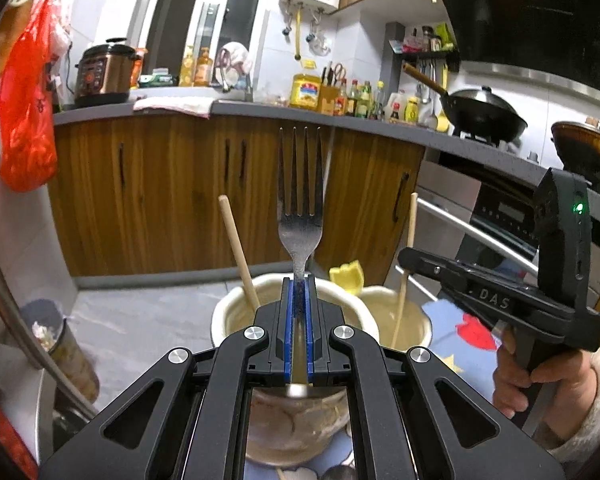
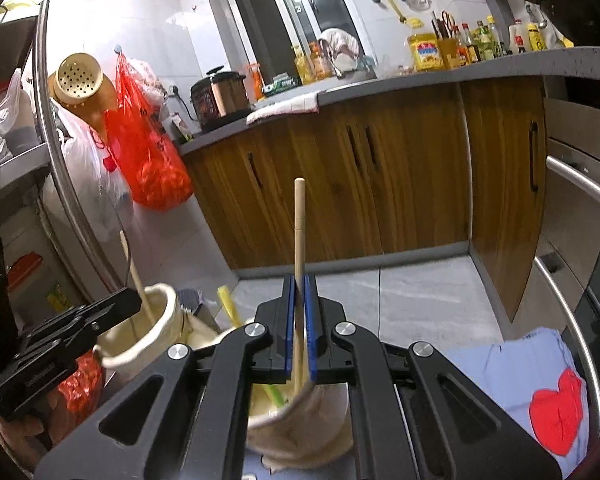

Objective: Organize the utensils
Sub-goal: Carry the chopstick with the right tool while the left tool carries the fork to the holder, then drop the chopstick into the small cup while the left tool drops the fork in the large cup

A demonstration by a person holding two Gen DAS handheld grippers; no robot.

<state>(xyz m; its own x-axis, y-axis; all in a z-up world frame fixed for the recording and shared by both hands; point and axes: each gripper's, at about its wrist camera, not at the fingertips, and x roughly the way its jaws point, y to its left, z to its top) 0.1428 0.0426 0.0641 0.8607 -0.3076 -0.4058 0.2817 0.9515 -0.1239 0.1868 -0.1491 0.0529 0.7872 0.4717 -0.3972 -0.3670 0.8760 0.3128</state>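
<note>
**Fork and chopstick clamped above two cups**

Both cups are partly hidden. In the left wrist view the left gripper (image 1: 300, 280) covers the front of the near cup (image 1: 236, 312), and the fork's handle end vanishes between the blue pads. The second cup (image 1: 414, 320), at 3 o'clock of the first, is cut by the linkage. What the yellow thing (image 1: 348, 276) between the cups is I cannot tell. The cloth (image 1: 444, 320) under them shows only in patches.

The left jaws are clamped on a steel fork (image 1: 300, 208), tines up, dull and speckled at the neck, right over the near cup. A chopstick (image 1: 238, 248) leans in that cup at 11 o'clock.

The right gripper (image 2: 300, 304) has its jaws clamped on a pale wooden chopstick (image 2: 299, 232), nearly upright, lower end inside the cream cup (image 2: 324, 404) below. A green straw (image 2: 274, 394) lies there too, mostly hidden.
</note>
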